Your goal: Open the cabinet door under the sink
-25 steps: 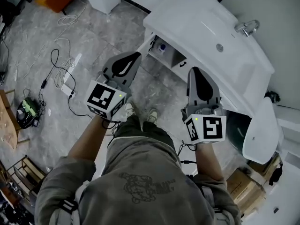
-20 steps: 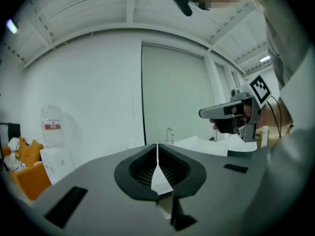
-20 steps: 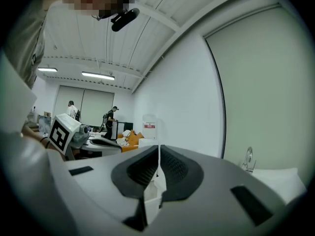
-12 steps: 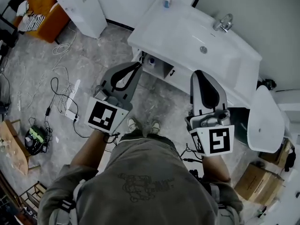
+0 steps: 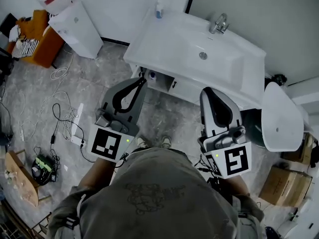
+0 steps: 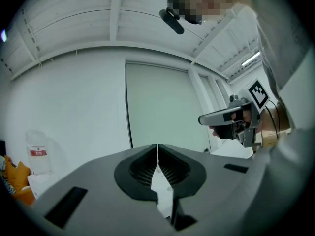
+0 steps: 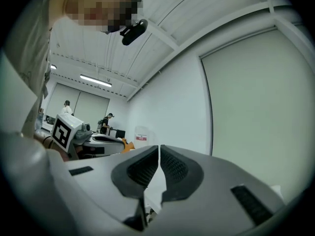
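cabinet door (image 5: 193,92): mostly hidden under sink (image 5: 164,44) | left gripper (image 5: 142,80), right gripper (image 5: 211,89): fingers closed, empty

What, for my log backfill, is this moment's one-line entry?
phase: pre-contact | left gripper: shut, empty | right gripper: shut, empty | cabinet door: untouched

the sink (image 5: 169,41) looks glossy white ceramic, its tap (image 5: 219,23) polished metal. the floor (image 5: 99,68) is matt, mottled grey stone. the near-right box (image 5: 285,182) is cardboard.
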Demonstrator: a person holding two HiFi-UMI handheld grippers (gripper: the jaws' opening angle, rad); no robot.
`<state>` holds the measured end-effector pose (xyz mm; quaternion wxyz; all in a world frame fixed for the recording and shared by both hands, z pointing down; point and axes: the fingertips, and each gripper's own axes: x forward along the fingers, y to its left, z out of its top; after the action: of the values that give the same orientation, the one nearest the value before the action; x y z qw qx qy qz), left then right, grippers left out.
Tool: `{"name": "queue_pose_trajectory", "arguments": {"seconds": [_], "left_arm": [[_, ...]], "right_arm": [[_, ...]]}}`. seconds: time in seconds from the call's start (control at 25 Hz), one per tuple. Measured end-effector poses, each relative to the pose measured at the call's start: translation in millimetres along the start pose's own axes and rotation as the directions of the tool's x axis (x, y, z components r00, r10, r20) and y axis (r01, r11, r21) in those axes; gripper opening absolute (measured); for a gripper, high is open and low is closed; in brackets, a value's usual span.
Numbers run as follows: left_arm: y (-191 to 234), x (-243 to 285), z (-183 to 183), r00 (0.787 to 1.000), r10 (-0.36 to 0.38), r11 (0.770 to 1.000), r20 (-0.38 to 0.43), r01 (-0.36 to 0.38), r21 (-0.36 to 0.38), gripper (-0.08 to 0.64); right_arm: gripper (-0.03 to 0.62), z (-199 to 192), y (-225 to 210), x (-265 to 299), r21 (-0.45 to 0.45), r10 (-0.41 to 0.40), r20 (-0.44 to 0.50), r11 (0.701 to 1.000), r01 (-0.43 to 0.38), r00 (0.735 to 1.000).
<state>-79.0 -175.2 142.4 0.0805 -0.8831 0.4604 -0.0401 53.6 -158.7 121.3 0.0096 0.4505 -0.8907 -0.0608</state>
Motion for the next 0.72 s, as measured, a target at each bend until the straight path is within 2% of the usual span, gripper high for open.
{"name": "queue_pose_trajectory", "arguments": {"seconds": [0.12, 0.36, 0.72], "left_arm": [[-1.1, 2.5, -1.1, 1.0, 0.0, 1.0, -0.017, 0.001, 0.025, 0.021], [-0.3, 2.5, -2.0, 1.0, 0.014, 0.999, -0.026, -0.013, 0.052, 0.021], [9.5, -4.1, 1.1, 0.999, 0.035, 0.998, -0.034, -0.033, 0.047, 0.021]], "right_arm": [[0.032, 3.8, 6.6, -0.5, -0.041, 0.03, -0.003, 0.999, -0.03, 1.0], [0.032, 9.5, 15.4, 7.3, -0.055, 0.026, 0.024, 0.998, -0.024, 0.999], [0.032, 9.2, 19.9, 18.4, -0.016, 0.076, 0.035, 0.997, -0.075, 0.997]]}}
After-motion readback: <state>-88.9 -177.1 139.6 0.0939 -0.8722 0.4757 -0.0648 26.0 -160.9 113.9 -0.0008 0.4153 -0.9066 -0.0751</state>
